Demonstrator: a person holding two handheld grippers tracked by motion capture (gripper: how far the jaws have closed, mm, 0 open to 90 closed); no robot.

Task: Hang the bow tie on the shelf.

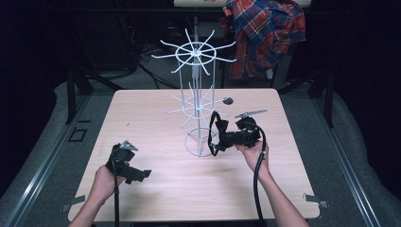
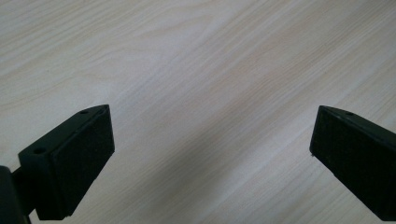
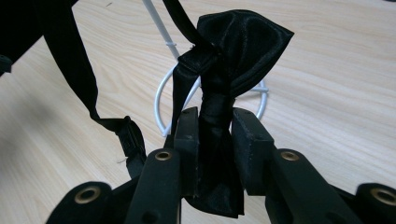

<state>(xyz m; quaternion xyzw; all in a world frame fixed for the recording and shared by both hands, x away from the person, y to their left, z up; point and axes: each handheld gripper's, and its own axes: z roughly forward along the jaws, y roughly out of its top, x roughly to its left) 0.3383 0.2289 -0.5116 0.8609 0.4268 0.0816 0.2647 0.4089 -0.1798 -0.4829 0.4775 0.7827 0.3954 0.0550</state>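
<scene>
My right gripper (image 1: 218, 134) clenches a black bow tie (image 3: 233, 51) beside the wire rack (image 1: 197, 101); my left gripper (image 1: 142, 174) lies released

In the right gripper view my jaws pinch the bow tie at its knot, the bow standing up above them and its strap (image 3: 70, 65) looping off to the left, with the rack's white base ring (image 3: 161, 100) on the table (image 1: 156, 189) just behind. From the high view I hold the tie just right of the rack's base, strap hanging toward the ring. My left hand (image 1: 101, 182) rests near the table's front left, well apart from the rack; the left gripper view shows its jaws spread wide over bare wood (image 2: 201, 70), holding nothing
</scene>
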